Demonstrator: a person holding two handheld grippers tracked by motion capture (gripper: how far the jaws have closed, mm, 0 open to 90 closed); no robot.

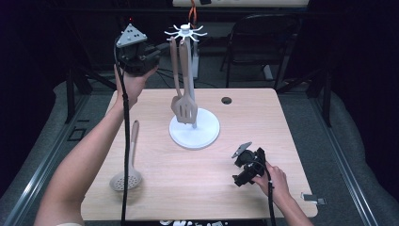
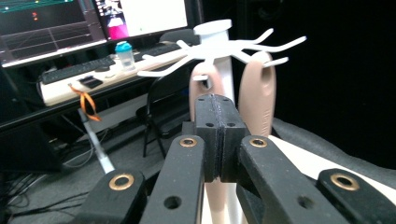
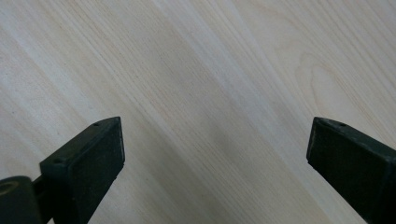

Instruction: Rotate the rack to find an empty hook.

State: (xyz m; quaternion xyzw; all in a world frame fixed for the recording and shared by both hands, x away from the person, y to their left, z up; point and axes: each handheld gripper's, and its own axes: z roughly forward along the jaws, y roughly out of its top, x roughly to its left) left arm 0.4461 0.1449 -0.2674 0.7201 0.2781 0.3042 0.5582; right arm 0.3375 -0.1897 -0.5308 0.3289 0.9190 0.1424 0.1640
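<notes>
A white utensil stand (image 1: pixel 194 129) rises from the middle of the wooden table (image 1: pixel 263 122), with a ring of hooks (image 1: pixel 186 32) at its top. Two beige utensils hang from the hooks; the front one is a slotted spatula (image 1: pixel 184 109). A beige skimmer (image 1: pixel 126 179) lies flat near the table's front left. My left gripper (image 1: pixel 153 52) is held high, left of the hooks, with its jaws pressed together on nothing (image 2: pixel 215 135); the hanging handles (image 2: pixel 258 93) are just beyond them. My right gripper (image 1: pixel 241 165) rests low at the front right, jaws wide apart over bare wood (image 3: pixel 215 149).
A black chair (image 1: pixel 263 42) stands behind the table. A round cable hole (image 1: pixel 227 100) sits near the far edge, and a small metal piece (image 1: pixel 314 198) lies at the front right corner. Monitors (image 2: pixel 140 14) and a keyboard (image 2: pixel 79 67) are on a desk beyond.
</notes>
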